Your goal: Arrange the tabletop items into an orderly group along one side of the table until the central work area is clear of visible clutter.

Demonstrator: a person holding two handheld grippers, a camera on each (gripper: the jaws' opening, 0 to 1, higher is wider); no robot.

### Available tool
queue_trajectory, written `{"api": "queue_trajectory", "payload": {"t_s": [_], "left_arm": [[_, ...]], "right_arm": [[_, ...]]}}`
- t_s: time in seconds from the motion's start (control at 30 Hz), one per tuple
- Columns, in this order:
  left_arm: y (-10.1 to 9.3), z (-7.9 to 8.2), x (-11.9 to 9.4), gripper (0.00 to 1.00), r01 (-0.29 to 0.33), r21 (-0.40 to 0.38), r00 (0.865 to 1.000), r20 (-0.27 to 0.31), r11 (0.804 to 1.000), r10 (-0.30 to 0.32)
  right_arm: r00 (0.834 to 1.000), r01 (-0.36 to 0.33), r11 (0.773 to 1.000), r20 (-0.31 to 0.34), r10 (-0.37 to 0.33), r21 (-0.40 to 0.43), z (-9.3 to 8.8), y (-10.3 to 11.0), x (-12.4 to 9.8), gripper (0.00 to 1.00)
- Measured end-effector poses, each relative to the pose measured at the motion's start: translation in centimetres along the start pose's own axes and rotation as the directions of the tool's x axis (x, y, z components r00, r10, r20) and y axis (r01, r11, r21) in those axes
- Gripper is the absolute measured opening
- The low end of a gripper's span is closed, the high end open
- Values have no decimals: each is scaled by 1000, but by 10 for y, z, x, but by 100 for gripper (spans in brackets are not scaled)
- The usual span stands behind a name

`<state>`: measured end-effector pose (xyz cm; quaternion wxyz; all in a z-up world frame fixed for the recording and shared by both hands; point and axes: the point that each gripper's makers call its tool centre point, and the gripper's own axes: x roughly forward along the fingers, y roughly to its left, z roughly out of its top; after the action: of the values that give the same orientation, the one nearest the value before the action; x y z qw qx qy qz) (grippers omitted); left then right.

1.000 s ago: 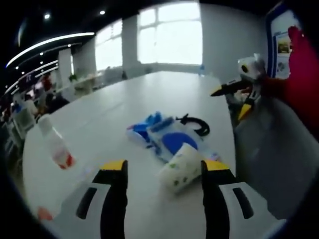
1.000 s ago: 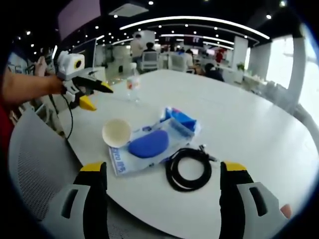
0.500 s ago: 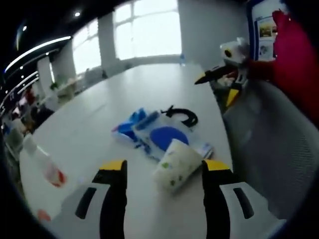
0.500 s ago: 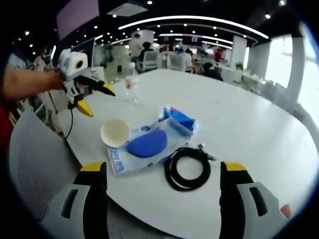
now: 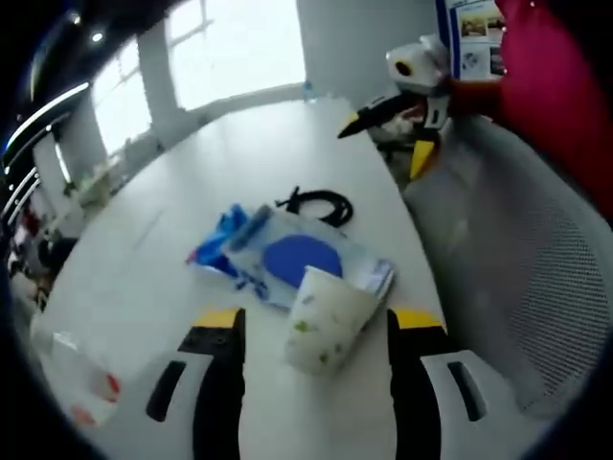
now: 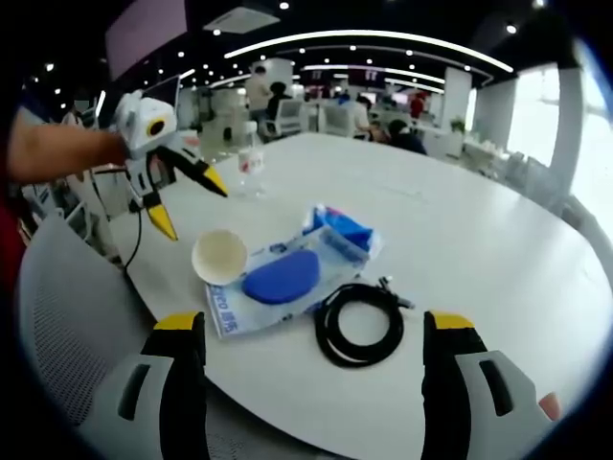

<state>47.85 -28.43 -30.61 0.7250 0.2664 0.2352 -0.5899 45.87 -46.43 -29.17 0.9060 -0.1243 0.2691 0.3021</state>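
Note:
A white paper cup (image 5: 326, 321) with green specks lies on its side by the near table edge, its mouth showing as a pale ring (image 6: 219, 257). My left gripper (image 5: 316, 321) is open, its jaws framing the cup; from the right gripper view the left gripper (image 6: 192, 206) hangs just above and left of the cup, apart from it. Beside the cup lies a clear packet with a blue pad (image 6: 281, 276) (image 5: 302, 259), then a coiled black cable (image 6: 359, 324) (image 5: 316, 203). My right gripper (image 6: 314, 326) is open over the table edge near the cable, also seen as the right gripper (image 5: 383, 144).
A water bottle (image 6: 252, 163) stands farther along the white table (image 6: 460, 240), and shows as the bottle (image 5: 72, 369) at lower left. A grey mesh chair (image 5: 517, 268) (image 6: 57, 316) sits against the near edge. A red sleeve (image 5: 556, 86) is behind it. People sit far off.
My left gripper has come closer over the cup and tipped its jaws down toward it. The cup, packet and cable lie where they were. The right gripper has hardly moved.

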Motion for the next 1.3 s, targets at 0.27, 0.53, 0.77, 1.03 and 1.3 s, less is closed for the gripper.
{"api": "queue_trajectory", "payload": {"t_s": [0.27, 0.53, 0.77, 1.03, 1.3], "left_arm": [[0, 0, 11, 56, 45, 41, 999, -28, 998, -43], [0, 2, 18, 55, 78, 60, 997, -34, 995, -76], [-3, 3, 23, 54, 107, 75, 994, -44, 991, -104], [-6, 3, 27, 53, 139, 89, 989, -59, 986, -134], [-10, 3, 32, 52, 177, 109, 982, -79, 978, -169]], "right_arm": [[1000, -25, 1000, -1, 25, -17, 0, 5, 1, 95], [997, -80, 997, 10, 81, -23, 2, 16, 0, 95], [981, -184, 982, 49, 186, -32, 11, 35, -4, 96], [957, -264, 959, 98, 274, -104, 22, 55, -10, 98], [951, -277, 955, 109, 288, -102, 25, 57, -10, 98]]}}
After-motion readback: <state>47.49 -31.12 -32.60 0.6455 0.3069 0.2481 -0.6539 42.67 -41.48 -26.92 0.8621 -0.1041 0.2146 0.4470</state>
